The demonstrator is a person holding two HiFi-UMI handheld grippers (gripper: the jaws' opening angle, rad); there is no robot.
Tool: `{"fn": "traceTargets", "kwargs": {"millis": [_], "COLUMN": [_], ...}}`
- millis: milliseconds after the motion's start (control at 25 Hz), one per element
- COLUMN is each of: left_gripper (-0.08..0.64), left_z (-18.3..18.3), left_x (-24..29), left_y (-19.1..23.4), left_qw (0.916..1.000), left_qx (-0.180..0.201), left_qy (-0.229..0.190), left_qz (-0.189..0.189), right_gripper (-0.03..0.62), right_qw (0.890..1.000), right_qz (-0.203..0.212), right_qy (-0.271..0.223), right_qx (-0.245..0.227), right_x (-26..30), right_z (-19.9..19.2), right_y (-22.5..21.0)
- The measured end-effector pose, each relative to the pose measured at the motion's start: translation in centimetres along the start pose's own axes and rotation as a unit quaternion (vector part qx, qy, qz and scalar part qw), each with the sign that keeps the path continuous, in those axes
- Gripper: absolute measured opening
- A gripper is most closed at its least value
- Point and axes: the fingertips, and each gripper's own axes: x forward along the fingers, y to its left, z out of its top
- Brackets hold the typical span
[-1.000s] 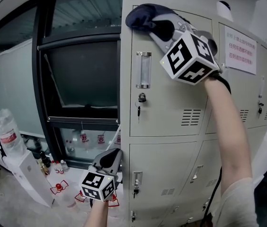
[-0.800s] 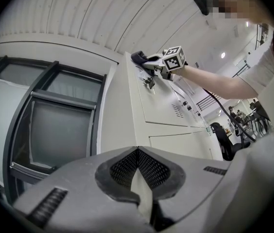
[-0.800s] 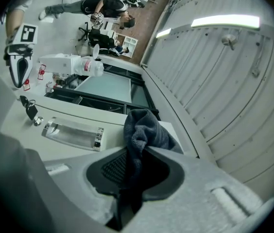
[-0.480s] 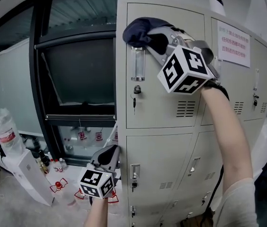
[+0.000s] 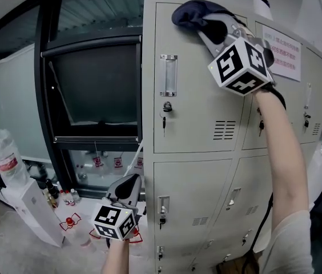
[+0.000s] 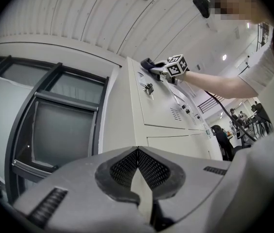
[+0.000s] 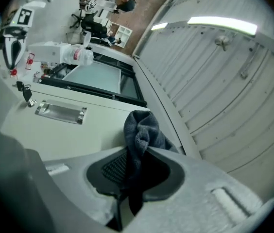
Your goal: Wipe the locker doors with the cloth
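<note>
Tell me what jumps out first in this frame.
High on the upper locker door, the raised right gripper clamps a dark cloth against the door's top edge. The left gripper hangs low beside the lower lockers, jaws together and empty.

Pale floor beside the lockers (image 5: 195,181)
A white box (image 5: 32,213), small bottles (image 5: 53,197) and red-topped pieces (image 5: 70,224) sit on the floor (image 5: 7,254), near the lockers' foot.
</note>
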Motion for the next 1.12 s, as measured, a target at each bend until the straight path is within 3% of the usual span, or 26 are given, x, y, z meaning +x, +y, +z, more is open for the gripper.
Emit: {"fn": "traceTargets", "kwargs": {"millis": [240,360,880,1120], "left_gripper": [-0.002,-0.002,-0.002,-0.002], "left_z": [0.0,-0.5,-2.2,-3.1], "left_x": [-0.1,-0.1,-0.4,-0.5], "left_y": [0.3,-0.1,-1.9,-3.0], "left_qw": [1.0,0.9999,0.9999,0.9997], "left_qx": [-0.005,-0.009,0.001,0.009], "left_qy": [0.006,0.009,0.0,0.007], "left_qz": [0.001,-0.006,-0.015,-0.019], "right_gripper": [0.063,0.063,0.061,0.061], "right_qw": [0.998,0.998,0.997,0.994], "right_qz": [0.002,0.014,0.074,0.103], "right_qy": [0.013,0.021,-0.001,-0.022], "right_qx": [0.054,0.056,-0.015,-0.025], "right_x": [1.1,1.2,-4.0,-7.2], "right_z": [-2.5,-2.6,-0.6,0.6], "right_y": [-2.4,-1.8,9.3,15.2]}}
